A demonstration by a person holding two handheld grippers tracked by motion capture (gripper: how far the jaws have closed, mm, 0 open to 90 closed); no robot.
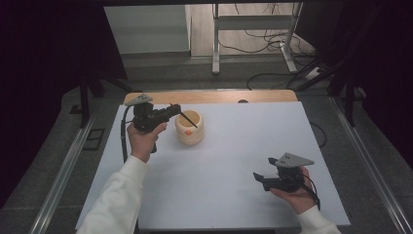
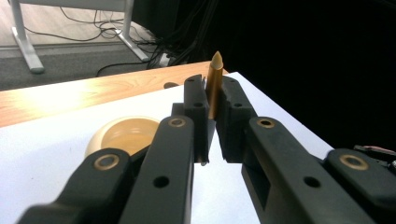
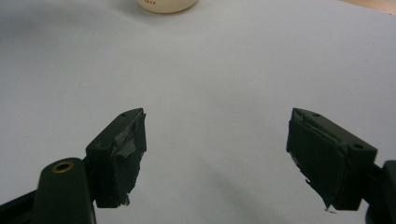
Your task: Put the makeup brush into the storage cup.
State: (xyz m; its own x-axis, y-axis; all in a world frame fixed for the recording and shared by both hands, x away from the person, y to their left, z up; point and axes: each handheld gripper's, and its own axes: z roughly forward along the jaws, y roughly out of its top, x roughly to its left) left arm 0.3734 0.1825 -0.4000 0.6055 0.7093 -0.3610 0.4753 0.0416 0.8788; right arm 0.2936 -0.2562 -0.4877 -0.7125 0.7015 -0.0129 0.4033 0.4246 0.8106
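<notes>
Pen [image 2: 215, 84] is sitting pinched in my left gripper [image 2: 212, 116] just above the cup [image 1: 189, 127]; my right gripper [image 3: 215, 158] is gaping wide, well apart from it.

The left hand [image 1: 142, 138] is holding the left gripper [image 1: 176, 111] raised at the far left, its jaws pressing together on a thin stick [image 2: 214, 84]. The right hand [image 1: 295, 194] is holding the right gripper [image 1: 263, 170] low at the near right, its jaws standing wide apart.
</notes>
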